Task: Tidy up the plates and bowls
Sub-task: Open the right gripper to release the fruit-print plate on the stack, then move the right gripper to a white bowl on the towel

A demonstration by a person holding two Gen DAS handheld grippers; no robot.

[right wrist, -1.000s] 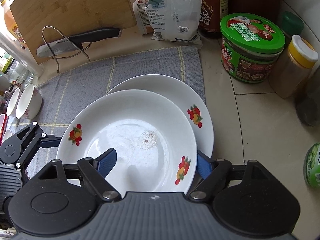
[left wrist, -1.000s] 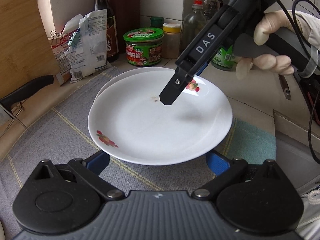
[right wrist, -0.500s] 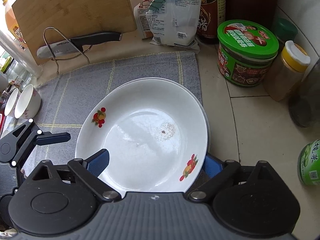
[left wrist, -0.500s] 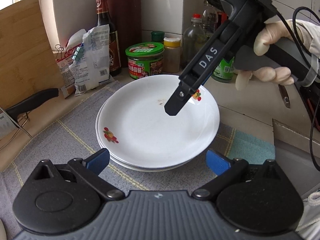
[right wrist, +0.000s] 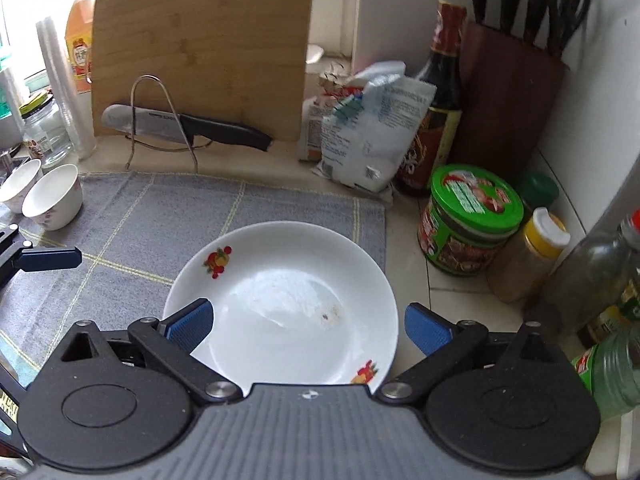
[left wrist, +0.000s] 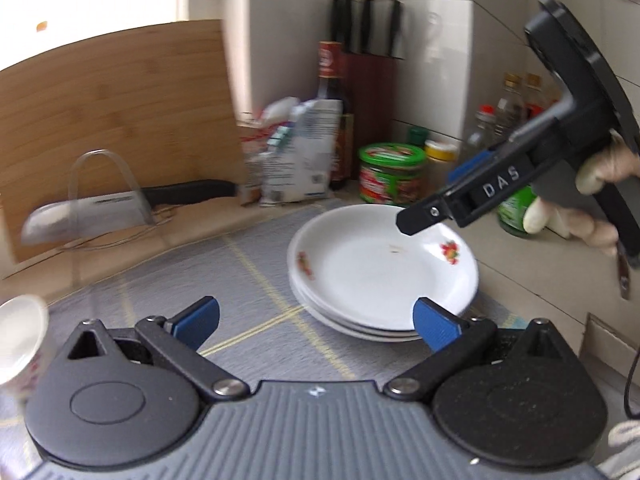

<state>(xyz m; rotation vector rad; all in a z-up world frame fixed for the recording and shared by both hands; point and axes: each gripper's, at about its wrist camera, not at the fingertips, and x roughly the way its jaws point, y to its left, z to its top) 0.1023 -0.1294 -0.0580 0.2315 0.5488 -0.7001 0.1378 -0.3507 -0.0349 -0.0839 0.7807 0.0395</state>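
Grey mat (right wrist: 132, 216) fills the frame's middle and left. Stacked plates (right wrist: 280, 300) lie on it at lower centre, free of me. My right gripper (right wrist: 308, 324) has just been opening, jaws wide and empty; my left gripper (left wrist: 316, 320) gapes empty too. Two bowls (right wrist: 52, 196) sit far left.

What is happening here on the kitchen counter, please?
A person with a claw in each hand is tidying dishes. The white flower-printed plates now sit stacked on the grey checked cloth mat. The right claw has just been opening, with nothing gripped, and the left claw is open and empty too. Two small white bowls wait at the mat's far left edge.
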